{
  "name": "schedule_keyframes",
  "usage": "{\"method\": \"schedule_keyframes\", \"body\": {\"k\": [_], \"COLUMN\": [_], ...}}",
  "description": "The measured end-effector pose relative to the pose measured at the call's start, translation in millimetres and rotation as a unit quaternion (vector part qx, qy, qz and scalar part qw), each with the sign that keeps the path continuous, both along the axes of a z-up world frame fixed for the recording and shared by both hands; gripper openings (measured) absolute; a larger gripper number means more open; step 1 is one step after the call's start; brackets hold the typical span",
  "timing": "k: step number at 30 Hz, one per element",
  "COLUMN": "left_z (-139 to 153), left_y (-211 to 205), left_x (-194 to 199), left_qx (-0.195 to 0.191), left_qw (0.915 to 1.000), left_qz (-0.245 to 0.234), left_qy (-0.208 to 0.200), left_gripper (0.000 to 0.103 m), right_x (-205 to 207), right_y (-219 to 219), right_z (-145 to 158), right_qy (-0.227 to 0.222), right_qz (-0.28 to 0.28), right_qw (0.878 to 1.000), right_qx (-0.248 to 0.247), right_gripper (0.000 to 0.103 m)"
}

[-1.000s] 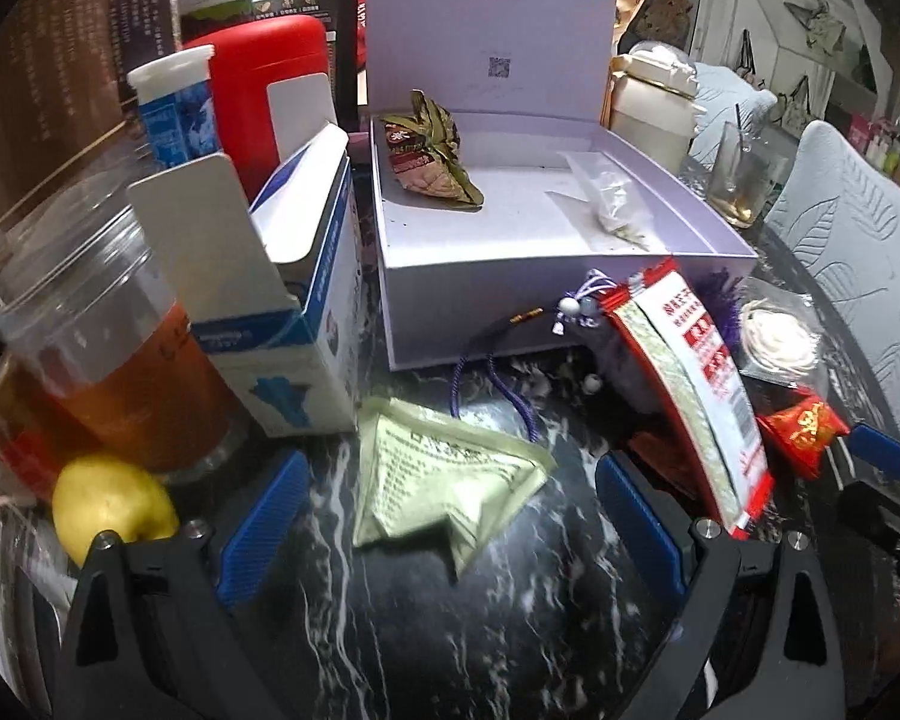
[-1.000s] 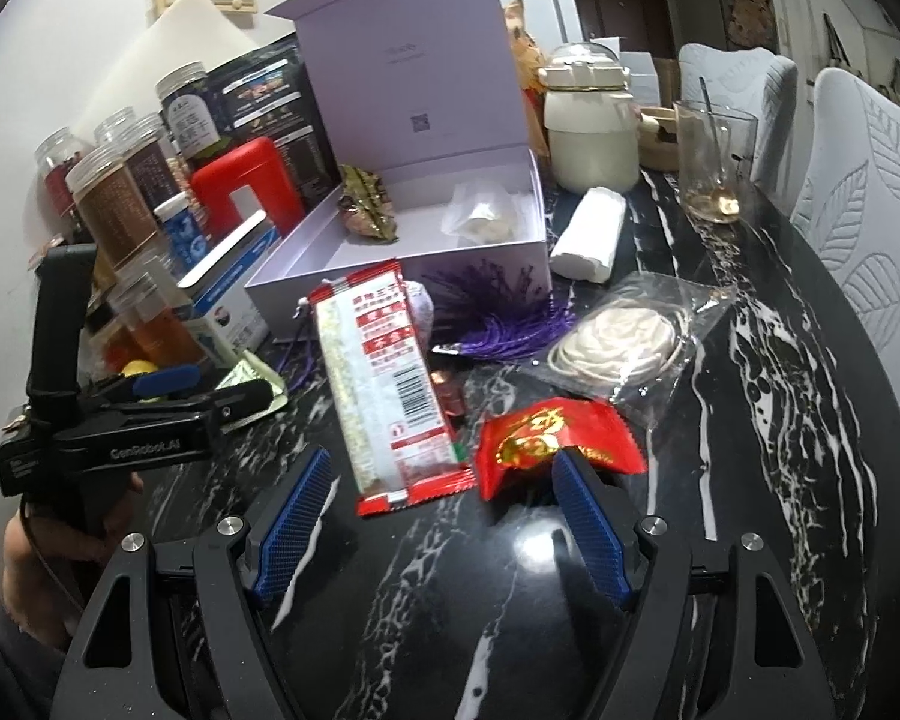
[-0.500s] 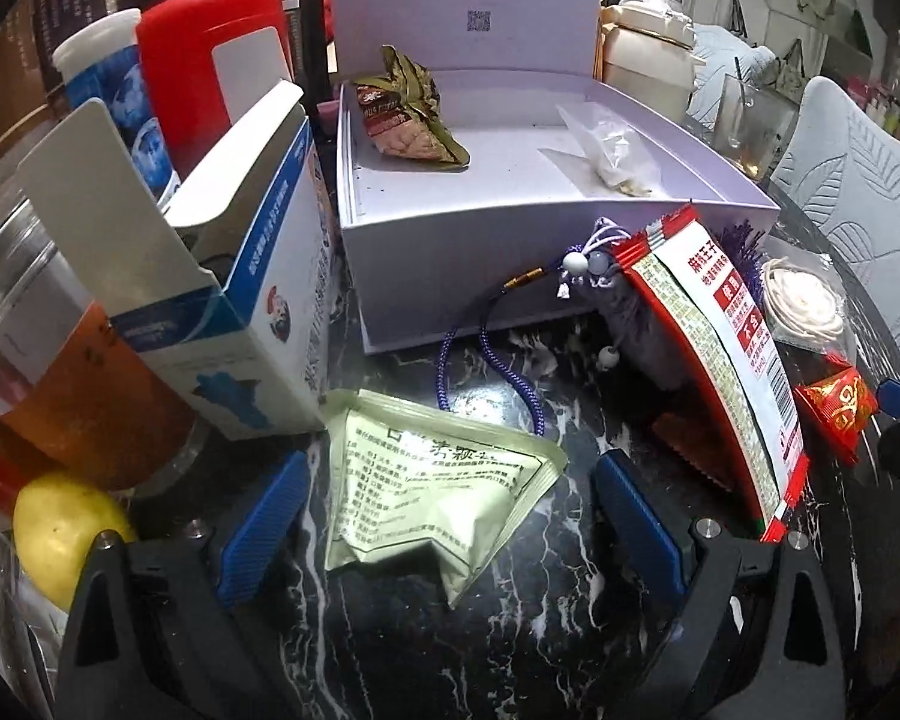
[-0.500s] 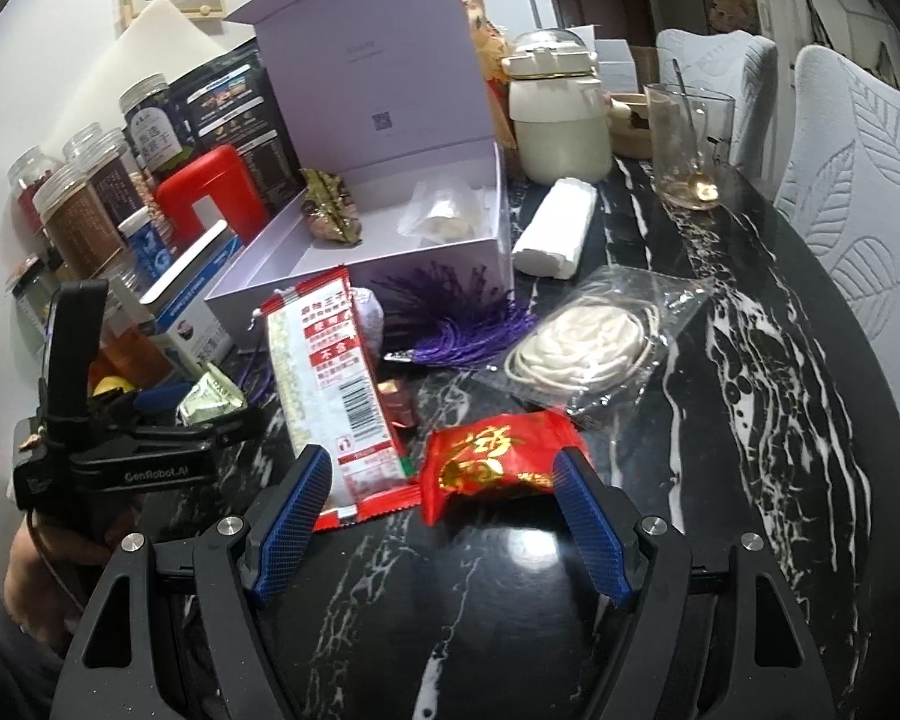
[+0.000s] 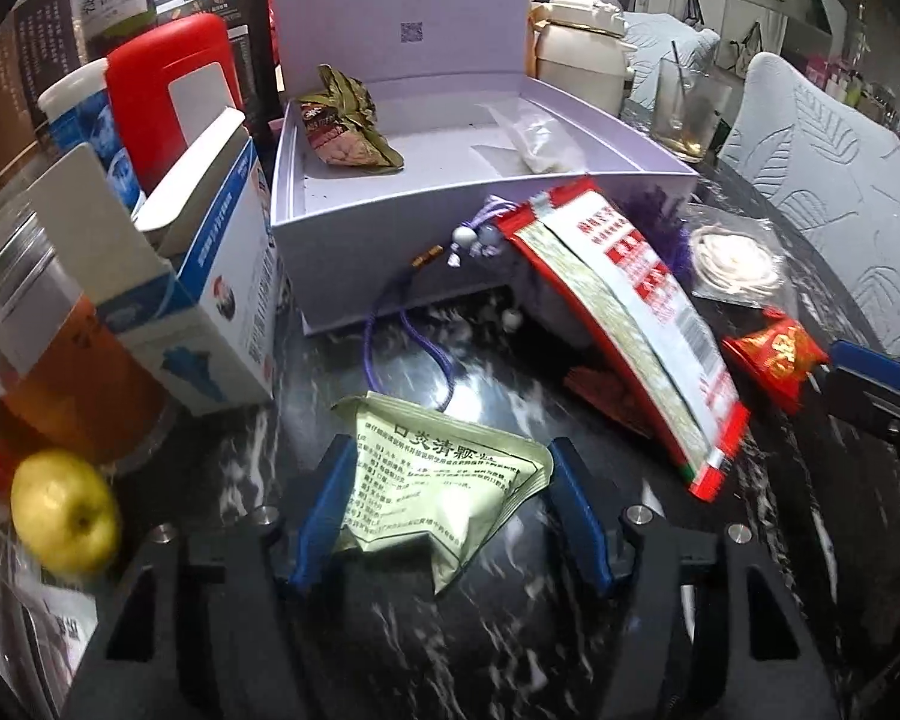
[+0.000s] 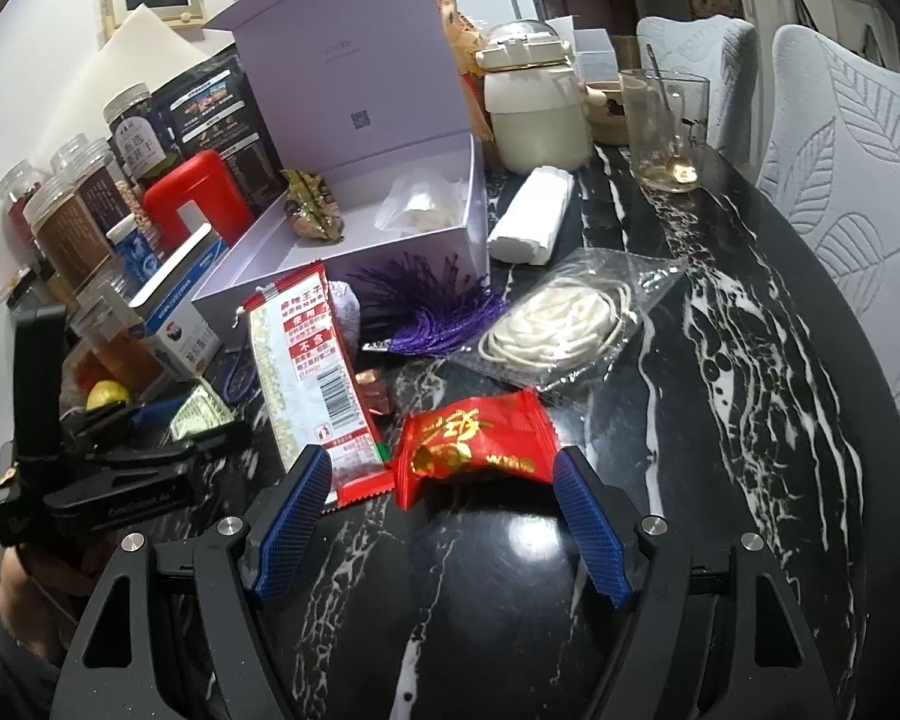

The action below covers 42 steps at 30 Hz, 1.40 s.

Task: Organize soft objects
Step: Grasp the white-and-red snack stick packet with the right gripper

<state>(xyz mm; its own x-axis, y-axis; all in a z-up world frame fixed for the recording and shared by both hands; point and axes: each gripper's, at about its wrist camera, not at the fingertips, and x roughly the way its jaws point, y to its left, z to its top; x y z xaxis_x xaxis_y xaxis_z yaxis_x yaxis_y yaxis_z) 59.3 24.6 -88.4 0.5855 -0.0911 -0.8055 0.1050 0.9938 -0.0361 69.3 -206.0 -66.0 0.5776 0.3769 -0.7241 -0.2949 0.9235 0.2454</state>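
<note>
"麻辣王子" on the red-edged snack packet (image 6: pixel 309 372) (barcode below), QR code on the lilac box lid (image 6: pixel 361 119)

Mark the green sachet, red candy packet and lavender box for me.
green sachet (image 5: pixel 444 480), left wrist view, printed front face.
red candy packet (image 6: pixel 480 441), right wrist view, middle of wrapper.
lavender box (image 5: pixel 390 258), left wrist view, front wall.

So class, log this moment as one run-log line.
left gripper: closing around green sachet | right gripper: open, straddling red packet | lavender box: open
</note>
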Motion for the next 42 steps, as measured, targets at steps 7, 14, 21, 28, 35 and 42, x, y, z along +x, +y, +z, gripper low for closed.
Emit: {"method": "schedule_keyframes", "body": {"k": [7,14,21,28,35,42], "left_z": [8,11,12,6,7,6], "left_y": [-7,-23,-17,0,13,31], "left_x": [-20,-32,-35,-37,-37,-38], "left_qx": [-0.052,-0.07,-0.057,-0.06,-0.06,-0.067], "left_qw": [0.9986,0.9973,0.9983,0.9981,0.9977,0.9963], "left_qz": [-0.004,-0.023,-0.006,0.017,0.03,0.053], "left_qy": [0.002,0.0,-0.009,-0.005,-0.008,-0.01], "left_gripper": [0.064,0.064,0.064,0.064,0.064,0.064], "right_x": [-1,4,-5,-2,7,20], "right_y": [-3,-8,-3,14,33,79], "right_z": [-7,-13,1,8,9,6], "right_qy": [0.009,0.02,0.0,-0.009,-0.011,-0.019], "right_qz": [-0.002,-0.026,-0.023,-0.003,0.021,0.086], "right_qw": [1.0,0.999,1.0,1.0,1.0,0.996], "right_qx": [0.015,-0.01,-0.021,-0.022,-0.011,-0.022], "right_gripper": [0.077,0.078,0.084,0.084,0.084,0.084]}}
